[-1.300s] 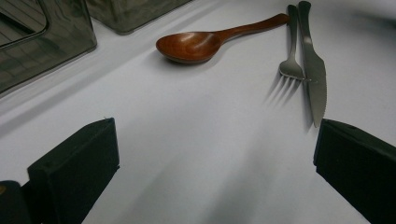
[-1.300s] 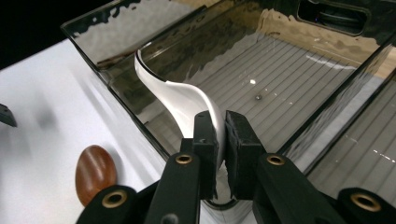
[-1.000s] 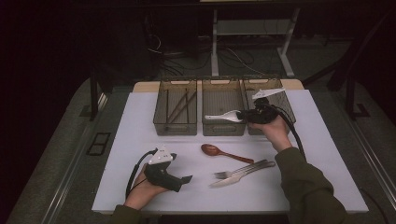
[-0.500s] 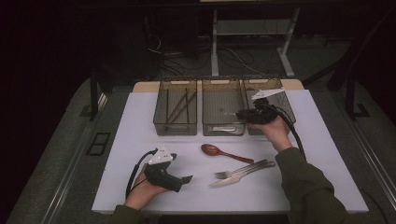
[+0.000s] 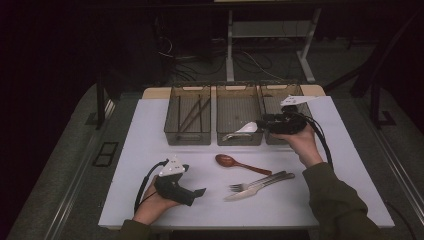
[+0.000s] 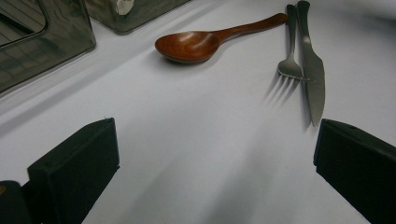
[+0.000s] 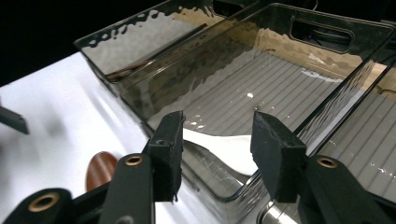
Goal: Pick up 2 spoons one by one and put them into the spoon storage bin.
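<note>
Since a second ago the white spoon [image 5: 243, 131] has left the right hand-held gripper [image 5: 261, 123] and now lies in the middle bin [image 5: 237, 103], at its near wall; the jaws have just been opening and stand apart with nothing pressed between them. In the right gripper view the spoon [image 7: 227, 150] is a smooth, glossy white scoop that rests on the bin's ribbed floor, seen between and beyond the two black, blocky pads. The bin [image 7: 299, 84] is smoky clear plastic with wavy walls and a cut-out handle.

The left hand-held gripper [image 5: 200, 192] rests on the pale matte surface [image 5: 150, 145], its jaws wide open and empty, well apart from the bins. Ahead of it lie a wooden spoon [image 6: 205, 41] with a polished reddish-brown oval bowl, a steel fork [image 6: 290, 56] and a serrated steel knife [image 6: 312, 70], the last two side by side and touching. Dark thin sticks lie in the left bin [image 5: 187, 117].
</note>
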The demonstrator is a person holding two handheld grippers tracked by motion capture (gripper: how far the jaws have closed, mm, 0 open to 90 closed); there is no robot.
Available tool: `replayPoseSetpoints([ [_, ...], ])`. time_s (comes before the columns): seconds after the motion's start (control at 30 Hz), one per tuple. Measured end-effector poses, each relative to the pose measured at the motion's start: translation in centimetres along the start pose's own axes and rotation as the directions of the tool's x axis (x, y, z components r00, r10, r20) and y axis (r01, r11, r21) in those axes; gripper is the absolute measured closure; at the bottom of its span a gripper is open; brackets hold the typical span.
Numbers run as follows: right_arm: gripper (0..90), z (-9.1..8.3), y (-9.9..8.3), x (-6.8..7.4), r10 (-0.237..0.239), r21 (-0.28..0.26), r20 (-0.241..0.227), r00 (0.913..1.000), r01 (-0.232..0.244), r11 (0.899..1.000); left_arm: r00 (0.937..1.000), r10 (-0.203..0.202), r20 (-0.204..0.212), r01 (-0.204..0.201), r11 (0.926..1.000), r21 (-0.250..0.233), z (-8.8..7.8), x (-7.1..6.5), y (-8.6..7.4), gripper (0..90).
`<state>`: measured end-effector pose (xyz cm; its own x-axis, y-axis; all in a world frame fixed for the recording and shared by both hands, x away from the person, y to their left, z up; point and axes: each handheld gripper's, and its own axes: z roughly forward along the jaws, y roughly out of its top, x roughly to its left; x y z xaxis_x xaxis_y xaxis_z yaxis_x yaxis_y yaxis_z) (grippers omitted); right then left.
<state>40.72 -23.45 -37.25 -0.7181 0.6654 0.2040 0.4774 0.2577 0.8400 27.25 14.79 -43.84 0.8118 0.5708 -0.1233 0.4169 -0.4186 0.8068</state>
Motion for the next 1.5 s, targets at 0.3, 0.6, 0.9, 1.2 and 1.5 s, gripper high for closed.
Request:
replayPoseSetpoints([
  [0.3,43.2,-1.6,-1.0,0.1,0.024,0.003,-0.029,0.9993,-0.024,1.0,1.0,0.002,0.0,-0.002,1.0,0.001,0.0,0.0,0.0,0.0],
  [0.6,34.3,-3.1,-3.5,0.8,0.013,0.003,-0.019,0.9997,-0.013,1.0,1.0,0.007,0.005,-0.007,1.0,0.002,0.0,-0.1,0.1,0.0],
  [0.9,27.3,-4.5,-6.8,2.3,0.017,-0.007,0.03,0.9994,-0.017,1.0,0.9999,0.011,0.006,-0.011,0.9999,-0.002,0.2,-0.1,0.3,0.0],
  [1.2,20.1,-5.7,-9.6,3.8,-0.023,0.006,0.049,0.9985,0.023,1.0,0.9998,0.017,0.007,-0.017,0.9999,0.0,0.6,0.1,0.7,0.0],
  [1.5,18.7,-7.2,-12.3,4.3,-0.004,0.001,0.069,0.9976,0.004,1.0,0.9993,0.036,0.008,-0.036,0.9993,-0.004,1.3,0.5,2.0,0.0],
])
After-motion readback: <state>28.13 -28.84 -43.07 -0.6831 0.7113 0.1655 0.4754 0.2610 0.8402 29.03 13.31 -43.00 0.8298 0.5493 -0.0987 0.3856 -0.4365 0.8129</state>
